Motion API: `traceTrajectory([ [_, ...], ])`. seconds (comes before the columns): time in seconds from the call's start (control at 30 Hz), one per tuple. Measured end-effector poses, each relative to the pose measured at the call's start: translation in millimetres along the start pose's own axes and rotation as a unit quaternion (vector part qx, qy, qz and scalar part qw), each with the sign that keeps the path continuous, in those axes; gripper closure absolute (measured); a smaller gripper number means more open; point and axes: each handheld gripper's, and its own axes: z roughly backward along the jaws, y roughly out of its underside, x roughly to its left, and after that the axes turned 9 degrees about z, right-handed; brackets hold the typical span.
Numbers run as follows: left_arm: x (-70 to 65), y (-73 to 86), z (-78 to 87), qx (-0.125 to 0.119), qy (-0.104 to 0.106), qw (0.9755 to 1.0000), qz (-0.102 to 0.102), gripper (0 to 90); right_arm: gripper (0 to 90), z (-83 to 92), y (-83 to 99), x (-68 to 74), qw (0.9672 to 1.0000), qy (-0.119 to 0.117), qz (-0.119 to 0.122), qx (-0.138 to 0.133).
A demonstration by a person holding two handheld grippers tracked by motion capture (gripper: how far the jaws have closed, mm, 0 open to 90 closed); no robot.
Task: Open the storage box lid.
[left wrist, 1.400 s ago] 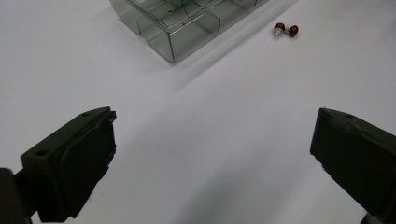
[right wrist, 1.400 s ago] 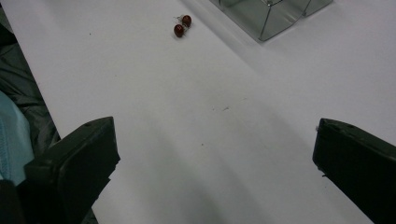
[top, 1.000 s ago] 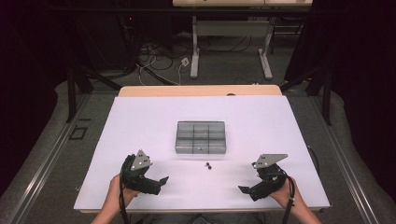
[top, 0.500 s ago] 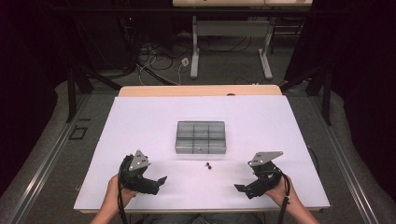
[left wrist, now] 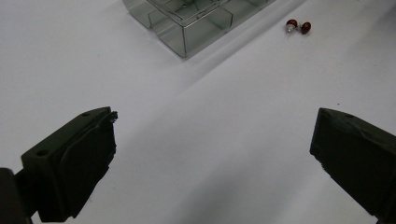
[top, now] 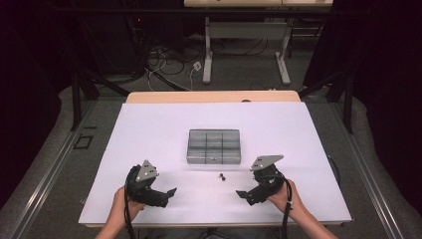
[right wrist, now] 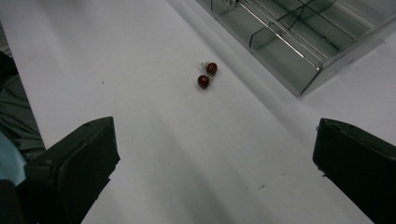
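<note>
Both grippers, left gripper (top: 169,191) and right gripper (top: 241,194), hover low, jaws wide, angled inward.

Count on the worktop (top: 149,129):
- 2 small dark-red round beads (right wrist: 207,75), touching each other, lying toward the near edge, just off the tray's near side.
- 1 clear plastic compartment tray (top: 214,147) around the middle of the worktop; 6 compartments by my count, a 3-across by 2-deep grid, contents too small to tell.
- 2 grippers near the near edge: left gripper (top: 166,195) and right gripper (top: 245,195), 2 black jaws each, set wide apart.
</note>
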Motion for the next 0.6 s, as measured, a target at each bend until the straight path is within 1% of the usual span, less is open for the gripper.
traceTrajectory([
  [0.13,0.7,-0.3,-0.4,0.000,0.001,1.0000,-0.001,0.0,0.0,-11.0,-10.1,-0.9,1.0000,-0.005,0.006,0.004],
  [0.17,0.7,-0.2,-0.6,0.001,0.000,1.0000,-0.001,0.0,0.0,-13.9,-12.2,-0.4,1.0000,-0.002,0.006,0.004],
  [0.23,0.8,0.0,-0.3,0.004,0.000,1.0000,0.001,0.0,0.0,-18.2,-15.9,-0.3,0.9999,0.003,0.015,0.003],
  [0.3,1.1,0.2,0.0,0.003,-0.002,1.0000,0.000,0.0,0.0,-20.9,-19.4,0.1,0.9999,0.001,0.015,0.004],
  [0.33,1.6,0.1,-0.1,0.001,-0.003,1.0000,-0.001,0.0,0.0,-22.2,-20.9,-0.4,0.9998,-0.001,0.018,0.001],
  [0.37,2.2,0.0,-0.2,0.001,-0.001,1.0000,-0.001,0.0,0.0,-23.0,-22.3,0.2,0.9999,-0.003,0.013,0.000],
  [0.4,2.7,-0.3,-0.7,-0.001,-0.002,1.0000,-0.003,0.0,0.0,-24.7,-24.0,0.0,0.9999,-0.005,0.016,0.000],
  [0.43,2.8,-0.7,-0.5,0.004,0.000,1.0000,-0.003,0.0,0.0,-25.4,-25.8,0.4,0.9999,-0.009,0.014,0.002],
  [0.47,2.4,-0.6,-2.2,-0.001,-0.002,1.0000,0.000,0.0,0.0,-26.7,-26.8,0.0,0.9998,-0.012,0.017,0.000],
  [0.5,2.6,-1.3,-2.1,0.005,-0.003,1.0000,-0.002,0.0,0.0,-28.0,-29.1,0.8,0.9998,-0.014,0.016,0.001],
  [0.57,2.4,-1.1,-2.9,0.001,-0.004,1.0000,-0.003,0.0,1.5,-30.0,-32.6,2.2,0.9996,-0.021,0.020,0.001],
  [0.6,2.6,-1.6,-2.0,0.007,0.000,1.0000,-0.003,0.0,2.0,-31.3,-34.2,3.0,0.9996,-0.019,0.021,0.000],
])
